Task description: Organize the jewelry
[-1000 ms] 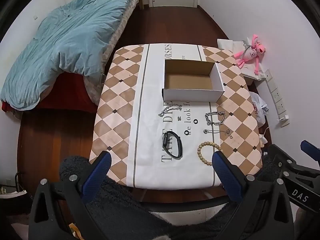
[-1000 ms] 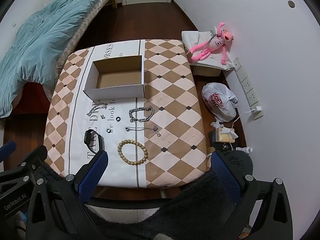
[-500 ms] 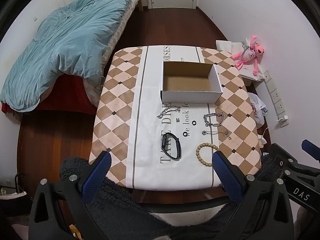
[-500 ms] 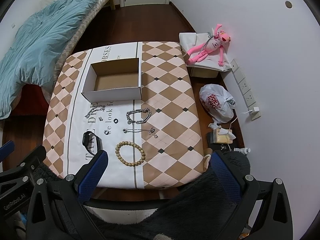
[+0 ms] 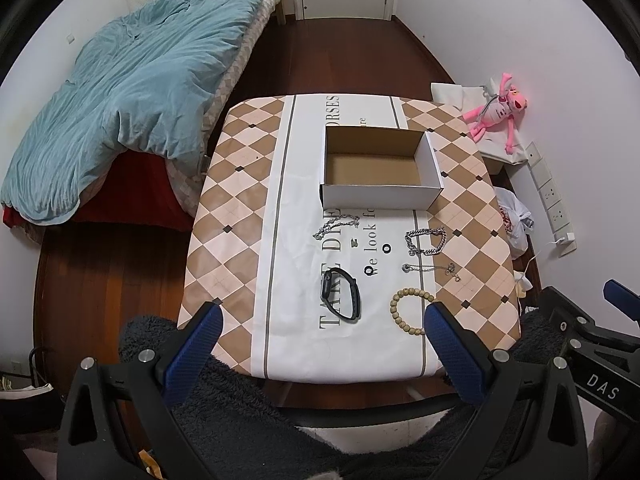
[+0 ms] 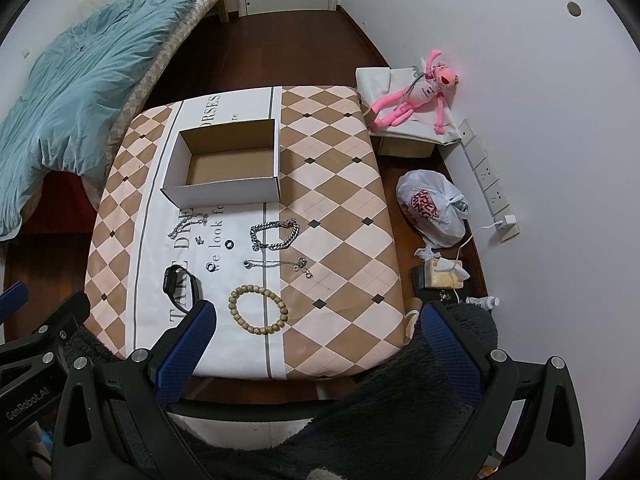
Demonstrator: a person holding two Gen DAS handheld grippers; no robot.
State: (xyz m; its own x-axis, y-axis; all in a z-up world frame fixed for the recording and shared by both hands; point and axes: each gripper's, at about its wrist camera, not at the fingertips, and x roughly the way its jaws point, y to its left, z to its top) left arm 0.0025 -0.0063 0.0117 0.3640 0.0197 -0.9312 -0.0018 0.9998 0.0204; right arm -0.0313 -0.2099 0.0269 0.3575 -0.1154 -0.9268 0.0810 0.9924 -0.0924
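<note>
An open white cardboard box (image 5: 380,196) (image 6: 224,194) stands empty on the checked table (image 5: 240,208) (image 6: 340,208). In front of it lie a silver chain necklace (image 5: 335,225) (image 6: 186,224), a thick silver bracelet (image 5: 426,240) (image 6: 276,234), a thin chain (image 5: 430,269) (image 6: 276,264), two small rings (image 5: 386,247) (image 6: 229,244), a black smartwatch (image 5: 340,295) (image 6: 180,286) and a wooden bead bracelet (image 5: 408,310) (image 6: 258,309). My left gripper (image 5: 322,326) and right gripper (image 6: 316,326) are open and empty, held high above the table's near edge.
A bed with a blue duvet (image 5: 132,88) stands left of the table. A pink plush toy (image 6: 416,98), a white plastic bag (image 6: 432,208) and wall sockets (image 6: 490,178) are at the right. A dark fleece garment (image 5: 280,420) fills the bottom.
Both grippers have shifted slightly, so the table sits a little lower and to the left in both views. Nothing on the table has moved.
</note>
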